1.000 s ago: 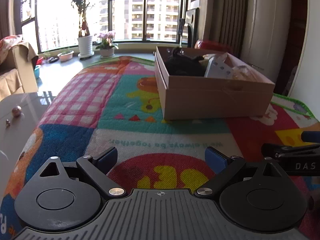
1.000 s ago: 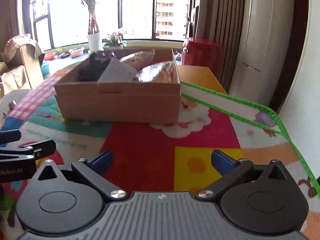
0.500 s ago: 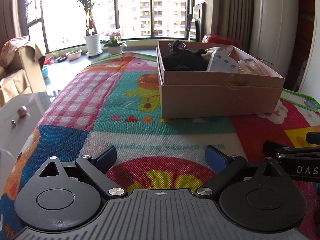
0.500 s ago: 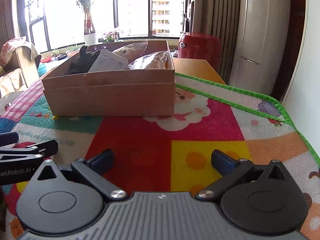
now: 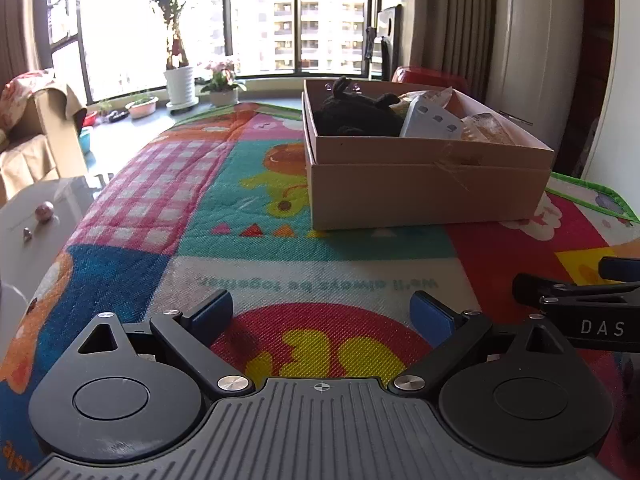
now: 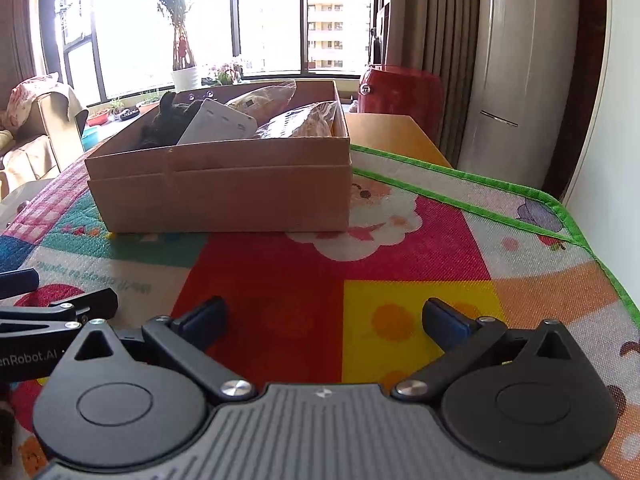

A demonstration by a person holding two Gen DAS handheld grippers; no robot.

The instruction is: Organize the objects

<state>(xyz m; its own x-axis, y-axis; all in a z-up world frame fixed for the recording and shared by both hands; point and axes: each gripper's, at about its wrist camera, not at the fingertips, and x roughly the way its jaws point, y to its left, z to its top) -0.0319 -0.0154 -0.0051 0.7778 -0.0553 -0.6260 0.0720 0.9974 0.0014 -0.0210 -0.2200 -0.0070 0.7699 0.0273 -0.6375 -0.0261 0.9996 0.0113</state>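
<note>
A brown cardboard box stands on the colourful play mat. Inside it lie a black plush toy, a white flat pack and clear bags of food. My left gripper hovers low over the mat in front of the box, open and empty. My right gripper is also open and empty, level with it on the right. Each gripper's side shows at the edge of the other's view.
A red stool and a wooden tabletop lie behind the box. A white tall cabinet and curtains stand at the right. Potted plants line the window. An armchair and a glass table are at the left.
Both grippers have sunk lower and tilted up, so the box now appears higher and its contents less visible. Both stay open.
</note>
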